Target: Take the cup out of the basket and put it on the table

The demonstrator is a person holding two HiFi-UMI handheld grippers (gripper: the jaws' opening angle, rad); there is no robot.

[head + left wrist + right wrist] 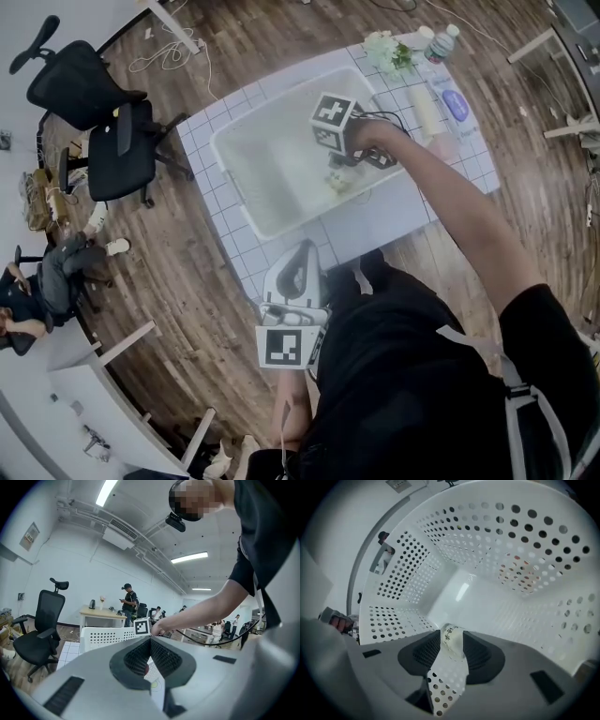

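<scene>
- Gripper on the person's left comes first, close to the body. This left gripper (150,638) has its jaws together at the tips and nothing is between them. It takes no part in the task at this moment.
- Beyond it is the table (384,217), covered with a white cloth with squares. The strip of cloth on the near side and the right side of the basket is bare, so I judge there is room to put the cup down there.
- The basket (272,169), white with many small holes in its walls, stands on the middle of the table.
- The right gripper (453,634) is down inside the basket. Its jaws are narrow, with one pad on each side of the cup (451,644), and they seem to press on it.
- The cup is white with dark print and is inside the basket, low between the walls. I cannot tell if it is lifted off the basket floor.
- My judgement is that the reach and the grasp are done. What is left is to lift the cup over the wall and set it on the cloth.
- At the far edge of the table stand a bottle (439,44) and flowers (386,52), apart from the basket.
</scene>
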